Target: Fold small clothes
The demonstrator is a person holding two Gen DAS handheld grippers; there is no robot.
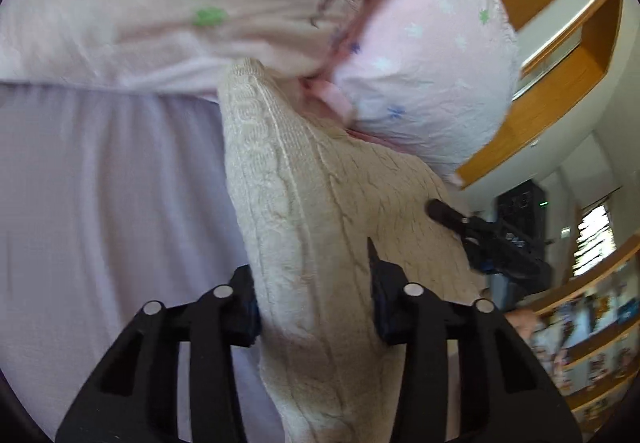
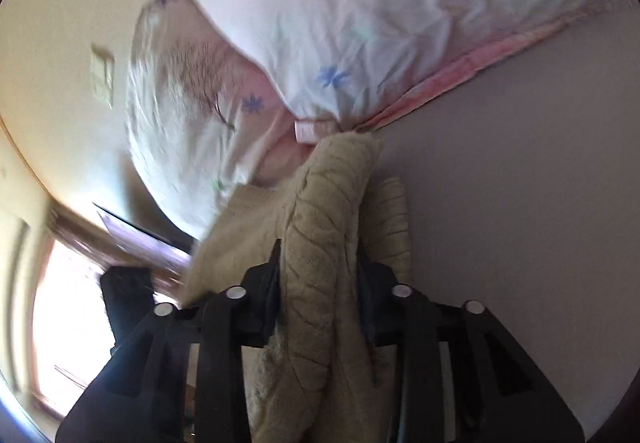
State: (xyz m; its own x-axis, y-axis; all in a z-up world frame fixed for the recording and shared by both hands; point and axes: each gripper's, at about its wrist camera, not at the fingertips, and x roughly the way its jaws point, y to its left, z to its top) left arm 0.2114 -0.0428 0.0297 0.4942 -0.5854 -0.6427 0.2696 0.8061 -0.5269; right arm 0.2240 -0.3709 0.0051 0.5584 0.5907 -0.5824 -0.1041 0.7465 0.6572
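Each hand-held gripper, left and right, clamps the cream knit, a pink pillow just behind.

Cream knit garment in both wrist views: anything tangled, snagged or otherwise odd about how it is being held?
Nothing looks damaged. The left gripper and right gripper each clamp the cream knit garment, which hangs bunched and twisted, its far end pressed against the pink floral pillow. Blur hides finer detail.

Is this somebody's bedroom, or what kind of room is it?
Probably a bedroom in a home, though I can't be sure. There is a pink star-print pillow on a pale sheet, wooden shelves on the wall, and a bright window. Both tongs hold a cream knit sweater.
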